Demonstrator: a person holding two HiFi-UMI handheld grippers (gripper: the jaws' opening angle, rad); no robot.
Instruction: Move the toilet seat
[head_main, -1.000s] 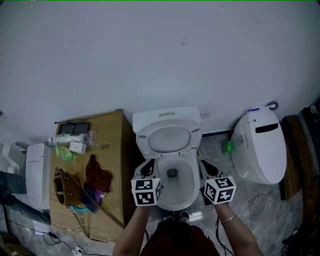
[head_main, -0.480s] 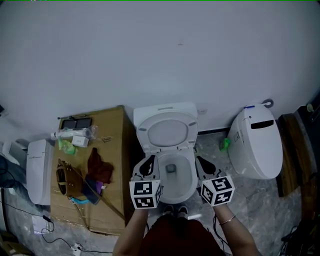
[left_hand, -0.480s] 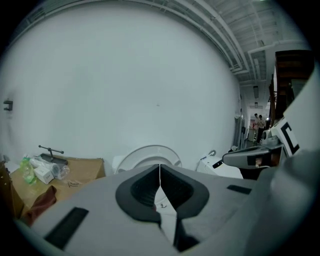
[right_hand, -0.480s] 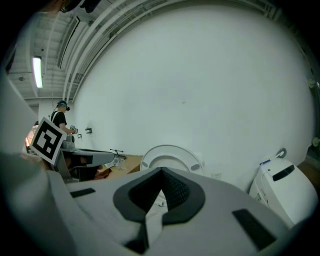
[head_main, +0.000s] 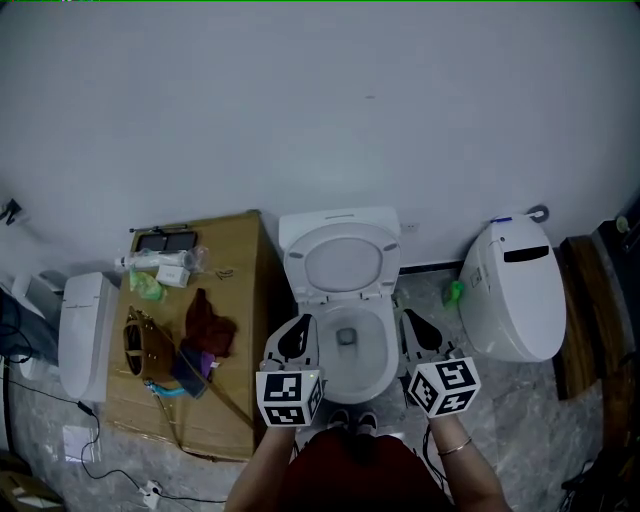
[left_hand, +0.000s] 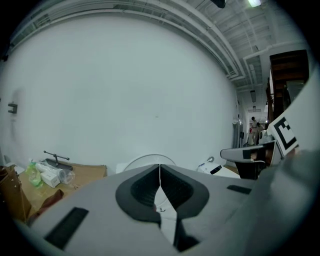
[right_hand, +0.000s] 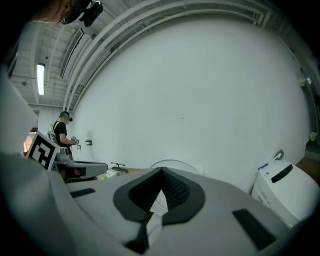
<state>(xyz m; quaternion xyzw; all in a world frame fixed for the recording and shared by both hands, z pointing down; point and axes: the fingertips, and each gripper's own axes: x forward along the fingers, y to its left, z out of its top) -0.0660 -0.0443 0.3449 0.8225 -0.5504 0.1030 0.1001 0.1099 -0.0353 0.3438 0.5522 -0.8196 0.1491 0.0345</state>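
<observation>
White oval plastic toilet seat (head_main: 342, 262) upright, frame centre; left gripper (head_main: 293, 336), right gripper (head_main: 416, 333) pinched shut, empty, lower centre. Best bet: nudge top rim forward, lower gently.

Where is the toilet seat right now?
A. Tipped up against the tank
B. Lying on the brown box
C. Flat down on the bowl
A: the toilet seat is tipped up against the tank, so the open bowl shows below it.
</observation>
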